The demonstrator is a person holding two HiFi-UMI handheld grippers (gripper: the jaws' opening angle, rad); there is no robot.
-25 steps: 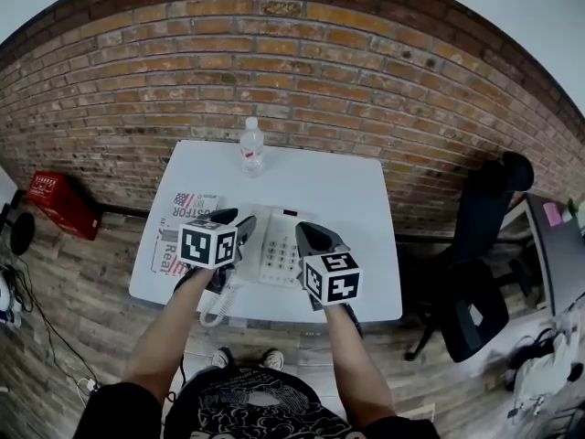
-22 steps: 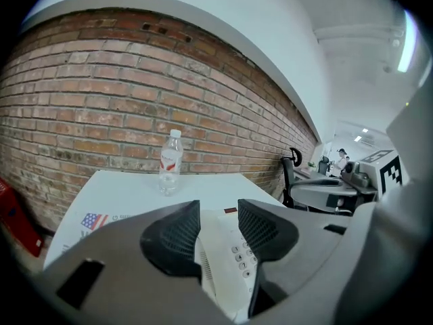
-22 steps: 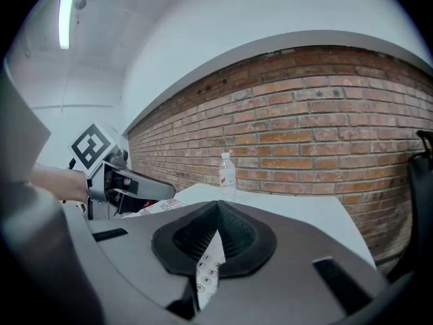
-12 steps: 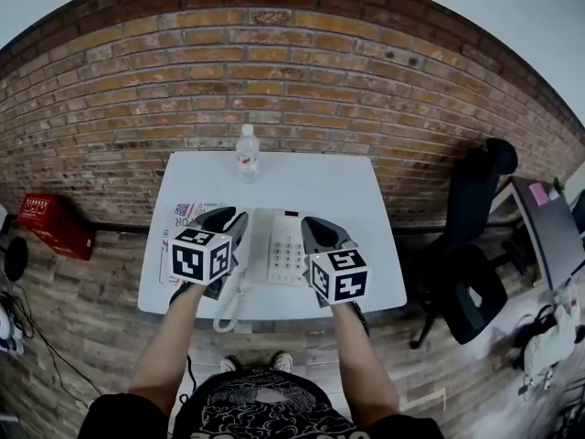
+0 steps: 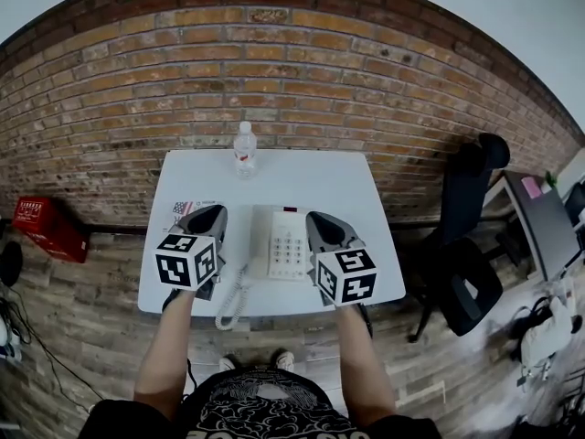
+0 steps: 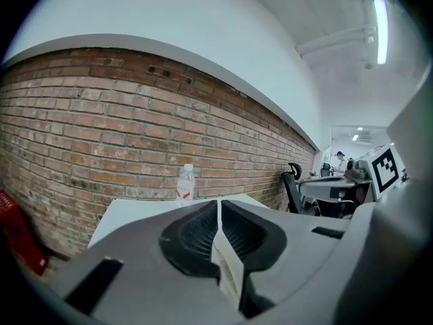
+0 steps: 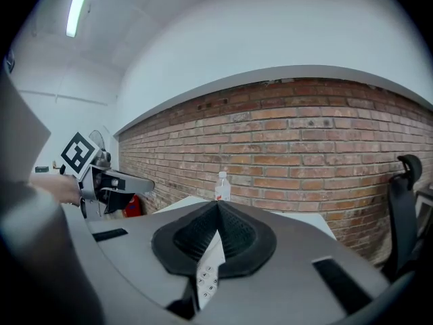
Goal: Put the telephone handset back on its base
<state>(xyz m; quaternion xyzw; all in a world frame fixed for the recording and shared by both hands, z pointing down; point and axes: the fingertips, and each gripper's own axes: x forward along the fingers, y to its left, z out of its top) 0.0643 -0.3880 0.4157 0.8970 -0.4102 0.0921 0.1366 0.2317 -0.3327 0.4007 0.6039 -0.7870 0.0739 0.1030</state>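
Left gripper (image 6: pixel 218 203): jaws closing, tips all but met, nothing between. Right gripper (image 7: pixel 218 207): jaws pressed together, empty. Handset (image 5: pixel 260 242) lies on telephone base (image 5: pixel 291 245), centre of head view, between both grippers.

A water bottle (image 5: pixel 244 147) stands upright on the white table (image 5: pixel 315 179).
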